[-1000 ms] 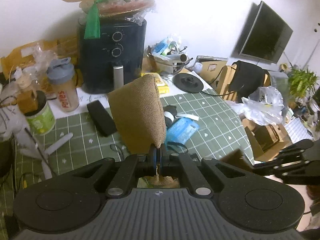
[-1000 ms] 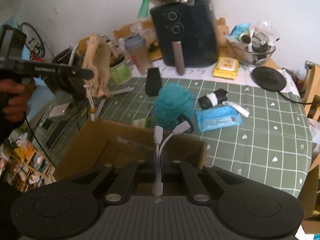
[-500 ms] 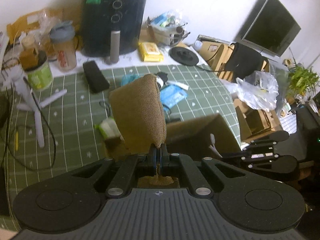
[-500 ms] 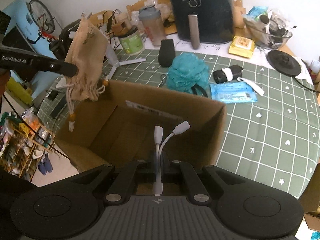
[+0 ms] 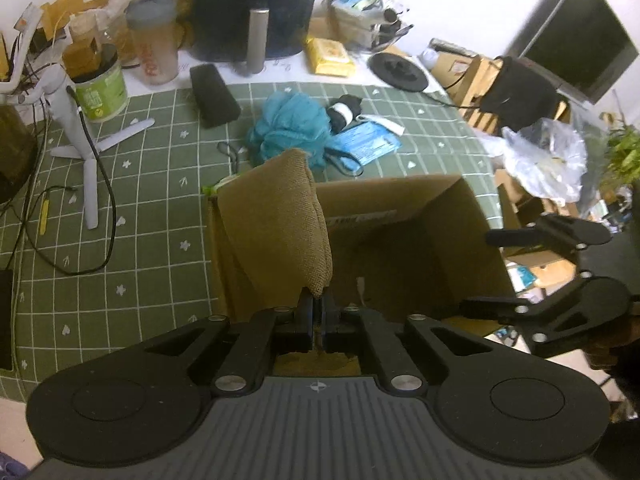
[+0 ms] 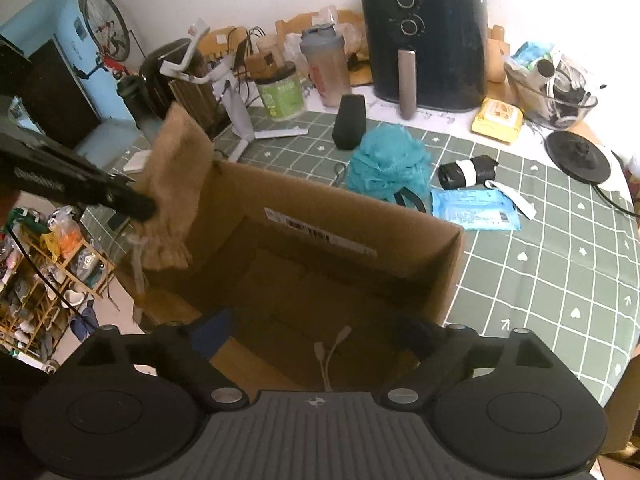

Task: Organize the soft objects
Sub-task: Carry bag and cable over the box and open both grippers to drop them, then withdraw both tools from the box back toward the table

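Left wrist view: the left tool [image 5: 316, 312], at lower centre, is clamped on a tan woven drawstring pouch [image 5: 276, 224] that stands upright above the near left corner of an open brown cardboard box [image 5: 452, 216] on the green checked worktop [image 5: 120, 264].

Right wrist view: the right tool [image 6: 320, 344] is spread wide, holding nothing; a white forked cable [image 6: 330, 350] lies inside the box below. The pouch, at centre left, hangs just outside the box's left wall, so a release probably needs a shift rightward first.

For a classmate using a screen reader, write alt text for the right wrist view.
The open right gripper hovers over an open cardboard box with a white cable inside. At left, the left gripper holds a burlap pouch at the box's edge.
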The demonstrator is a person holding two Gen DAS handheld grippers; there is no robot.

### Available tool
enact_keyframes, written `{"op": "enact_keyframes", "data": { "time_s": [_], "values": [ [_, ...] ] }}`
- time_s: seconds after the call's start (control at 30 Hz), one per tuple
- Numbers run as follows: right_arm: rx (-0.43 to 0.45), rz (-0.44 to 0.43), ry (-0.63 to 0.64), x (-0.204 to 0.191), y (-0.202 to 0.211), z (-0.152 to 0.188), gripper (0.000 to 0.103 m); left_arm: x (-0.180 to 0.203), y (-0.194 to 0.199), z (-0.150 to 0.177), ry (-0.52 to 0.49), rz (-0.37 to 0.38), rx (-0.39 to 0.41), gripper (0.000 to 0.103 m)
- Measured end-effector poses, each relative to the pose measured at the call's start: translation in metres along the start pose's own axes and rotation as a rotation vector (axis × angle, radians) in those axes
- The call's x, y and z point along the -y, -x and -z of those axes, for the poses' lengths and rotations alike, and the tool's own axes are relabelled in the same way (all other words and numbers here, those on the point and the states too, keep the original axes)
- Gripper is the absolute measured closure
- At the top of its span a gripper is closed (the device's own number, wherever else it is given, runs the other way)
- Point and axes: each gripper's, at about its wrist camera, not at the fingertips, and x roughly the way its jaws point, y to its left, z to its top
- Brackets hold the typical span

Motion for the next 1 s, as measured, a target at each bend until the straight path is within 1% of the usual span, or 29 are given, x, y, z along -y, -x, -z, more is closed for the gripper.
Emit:
{"op": "enact_keyframes", "data": {
  "time_s": [0.03,0.07,0.1,0.13,0.17,0.27,0.43,0.57,0.63,0.87,1.0],
  "values": [
    [-0.002,0.002,0.000,0.000,0.000,0.000,0.010,0.001,-0.003,0.001,0.003,-0.002,-0.002,0.083],
    [-0.004,0.006,-0.001,0.000,0.000,0.000,0.010,0.002,-0.006,0.001,0.009,-0.003,-0.003,0.065],
    [-0.004,0.008,-0.004,0.001,0.000,0.001,0.010,0.002,-0.008,0.002,0.017,-0.004,0.004,0.055],
    [-0.005,0.009,-0.010,0.002,0.001,0.002,0.010,0.002,-0.008,0.004,0.024,-0.008,0.016,0.041],
    [-0.007,0.009,-0.017,0.003,0.000,0.002,0.009,0.002,-0.008,0.005,0.029,-0.017,0.029,0.037],
    [-0.001,0.009,-0.025,0.004,0.002,0.004,0.007,0.003,-0.008,0.008,0.043,-0.015,0.038,0.036],
    [-0.009,0.026,-0.014,0.001,0.004,0.004,0.003,0.006,-0.007,0.013,0.053,-0.047,0.039,0.036],
    [0.008,0.035,-0.001,0.000,0.008,0.002,0.002,0.009,-0.006,0.013,0.053,-0.042,0.057,0.036],
    [0.019,0.048,0.003,0.000,0.009,0.001,0.000,0.010,-0.006,0.013,0.052,-0.049,0.064,0.036],
    [0.024,0.093,-0.037,0.007,0.009,-0.001,0.000,0.007,-0.008,0.009,0.074,-0.043,0.083,0.036],
    [0.035,0.121,-0.049,0.012,0.012,-0.008,0.000,0.008,-0.007,0.004,0.070,-0.038,0.101,0.036]
  ]
}}
